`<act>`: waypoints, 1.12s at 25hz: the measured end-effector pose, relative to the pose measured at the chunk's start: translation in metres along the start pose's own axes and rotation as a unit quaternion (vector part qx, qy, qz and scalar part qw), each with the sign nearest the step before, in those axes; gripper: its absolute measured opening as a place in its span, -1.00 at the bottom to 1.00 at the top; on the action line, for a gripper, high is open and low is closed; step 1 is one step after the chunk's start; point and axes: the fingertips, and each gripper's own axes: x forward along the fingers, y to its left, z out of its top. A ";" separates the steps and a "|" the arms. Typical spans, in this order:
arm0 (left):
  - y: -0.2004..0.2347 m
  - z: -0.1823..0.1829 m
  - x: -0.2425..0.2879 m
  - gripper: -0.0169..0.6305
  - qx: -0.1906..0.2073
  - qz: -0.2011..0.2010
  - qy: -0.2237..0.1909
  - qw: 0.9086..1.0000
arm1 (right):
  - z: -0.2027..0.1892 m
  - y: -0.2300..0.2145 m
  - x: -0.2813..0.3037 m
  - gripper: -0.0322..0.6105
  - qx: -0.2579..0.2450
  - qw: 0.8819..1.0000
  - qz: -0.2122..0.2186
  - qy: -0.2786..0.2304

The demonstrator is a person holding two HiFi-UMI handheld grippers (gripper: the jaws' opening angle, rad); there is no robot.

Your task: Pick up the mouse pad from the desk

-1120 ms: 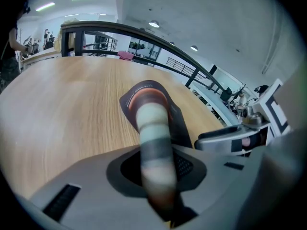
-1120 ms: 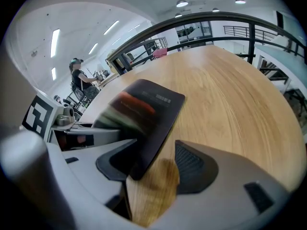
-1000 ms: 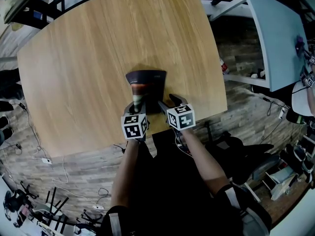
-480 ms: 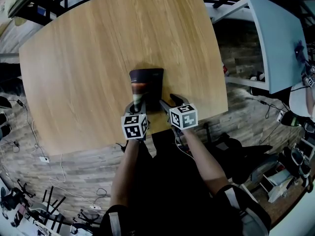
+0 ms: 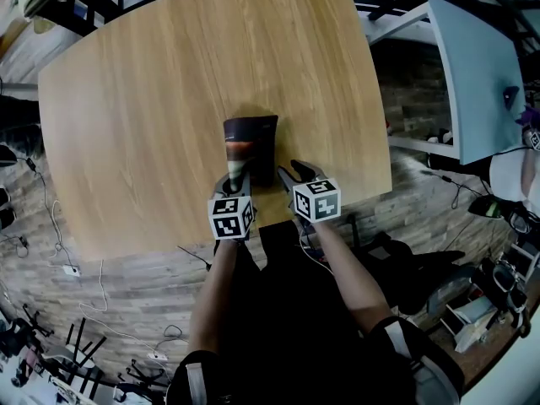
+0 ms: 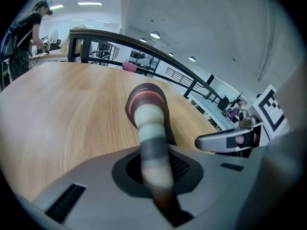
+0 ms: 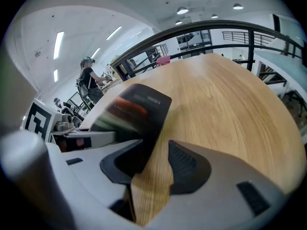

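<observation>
Two grippers work the mouse pad near the desk's 6 o'clock edge. The left gripper is clamped tight on the pad's near end, which curls up off the wood. The right gripper has just been closing. Its jaws are partly apart, with the pad's dark corner against one and bare wood beside the other. Around it: a pale blue tabletop at 2 o'clock, floor cables at 8, and a person far off.
</observation>
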 end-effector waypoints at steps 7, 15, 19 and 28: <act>0.010 0.006 -0.017 -0.82 0.000 0.004 -0.016 1.000 | 0.002 0.013 0.000 -0.38 -0.005 1.000 -0.005 0.001; 0.026 0.016 -0.045 -0.82 0.002 0.008 -0.032 0.999 | 0.011 0.036 -0.001 -0.38 -0.017 1.000 -0.005 -0.006; 0.034 0.023 -0.062 -0.82 -0.001 0.014 -0.044 0.999 | 0.017 0.050 0.000 -0.41 -0.027 1.000 -0.003 -0.008; 0.057 0.034 -0.102 -0.82 -0.011 0.029 -0.075 0.997 | 0.029 0.085 0.002 -0.50 -0.053 0.998 0.000 -0.015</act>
